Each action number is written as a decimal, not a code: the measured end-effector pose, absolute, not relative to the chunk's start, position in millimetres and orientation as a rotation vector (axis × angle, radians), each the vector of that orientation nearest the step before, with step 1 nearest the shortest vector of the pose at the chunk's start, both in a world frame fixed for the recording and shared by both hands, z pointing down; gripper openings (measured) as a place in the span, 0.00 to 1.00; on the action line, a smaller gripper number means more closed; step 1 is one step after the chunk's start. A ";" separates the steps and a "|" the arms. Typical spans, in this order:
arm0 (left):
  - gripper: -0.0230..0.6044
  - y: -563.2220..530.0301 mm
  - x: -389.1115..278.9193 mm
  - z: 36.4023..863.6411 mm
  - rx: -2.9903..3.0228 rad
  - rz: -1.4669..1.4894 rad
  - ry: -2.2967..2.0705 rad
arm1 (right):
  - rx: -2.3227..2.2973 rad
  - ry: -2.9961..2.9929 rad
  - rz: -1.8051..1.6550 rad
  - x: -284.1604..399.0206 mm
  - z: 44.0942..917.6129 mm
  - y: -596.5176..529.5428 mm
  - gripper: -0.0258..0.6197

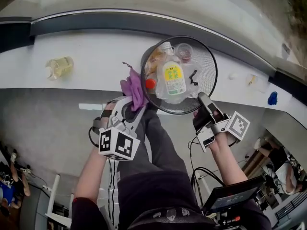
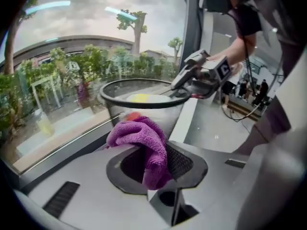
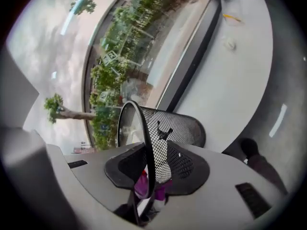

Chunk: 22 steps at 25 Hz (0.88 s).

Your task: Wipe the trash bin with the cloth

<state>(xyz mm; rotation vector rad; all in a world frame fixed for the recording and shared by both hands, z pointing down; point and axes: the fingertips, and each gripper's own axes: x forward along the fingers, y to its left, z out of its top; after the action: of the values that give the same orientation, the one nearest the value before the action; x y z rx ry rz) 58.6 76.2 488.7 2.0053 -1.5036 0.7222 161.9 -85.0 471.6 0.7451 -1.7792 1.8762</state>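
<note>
Within left tool (image 2: 154, 153), pinched purple cloth (image 2: 140, 136)

**A:** Bin first.

**B:** Round black wire-mesh trash bin (image 1: 207, 66) with a solid black rim. Its mouth faces the head camera. It sits at the near edge of the white ledge (image 1: 96, 75). There is litter inside, with a clear plastic bottle with a yellow label (image 1: 173, 78) lying on top.

**A:** Cloth?

**B:** Small purple microfibre cloth (image 1: 133, 87), bunched up. It is pinched in the left gripper (image 1: 135, 103), one fold hanging below the jaws. It lies at the bin's left outer wall just under the rim and looks to be touching it; the angle is poor.

**A:** Anything else on the bin?

**B:** The right gripper (image 1: 205, 101) is clamped on the near-right rim.
</note>
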 end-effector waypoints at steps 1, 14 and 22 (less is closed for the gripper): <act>0.17 75.7 74.0 484.6 2.054 0.716 -1.468 | 0.717 -1.736 1.931 158.2 471.6 -76.8 0.21; 0.17 70.1 44.3 468.3 1.975 0.548 -1.605 | 0.507 -1.757 1.787 155.3 445.7 -42.7 0.25; 0.17 53.8 -13.2 462.9 1.929 0.561 -1.771 | 0.364 -2.254 0.942 117.8 416.8 -175.3 0.28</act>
<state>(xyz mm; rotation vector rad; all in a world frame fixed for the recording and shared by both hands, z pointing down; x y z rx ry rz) -13.2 53.8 462.9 1.9288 -1.7715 0.5613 117.8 -175.3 416.8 0.3643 -2.2538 0.9423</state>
